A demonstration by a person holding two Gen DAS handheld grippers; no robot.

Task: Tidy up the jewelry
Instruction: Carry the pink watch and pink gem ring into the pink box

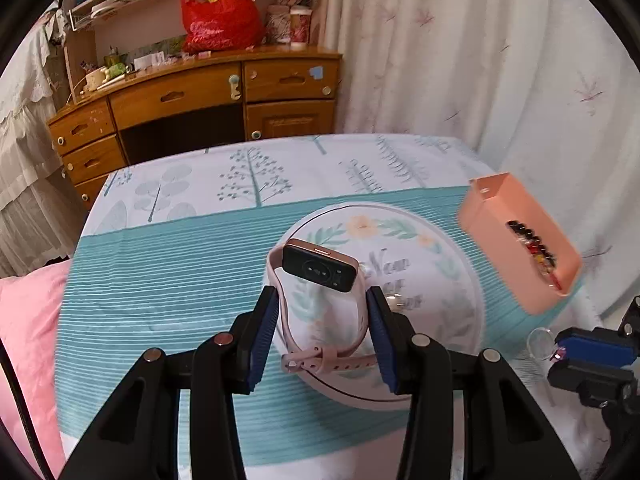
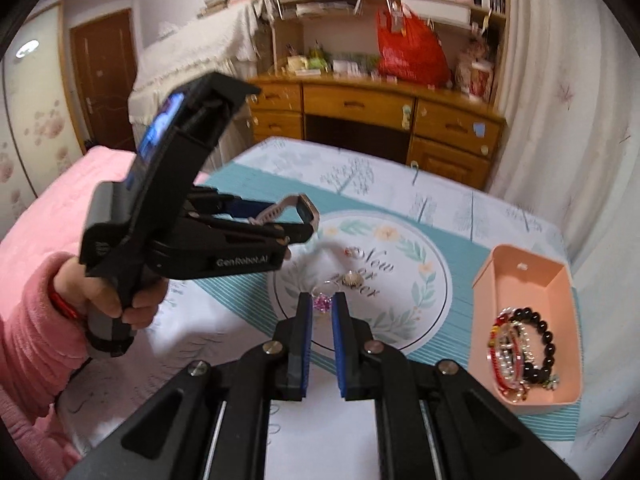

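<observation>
Now watch (image 1: pixel 320 280) in left tool (image 1: pixel 322 336)

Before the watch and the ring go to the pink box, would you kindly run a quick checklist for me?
1. Left gripper clamps the smartwatch by its strap: ok.
2. Watch lifted off the round mat: ok, seen from the right wrist.
3. Right gripper holds the pink-stone ring: ok.
4. Pink box has free room beyond the bracelets: ok.
5. Mat cleared: not ok, another ring remains.
</observation>
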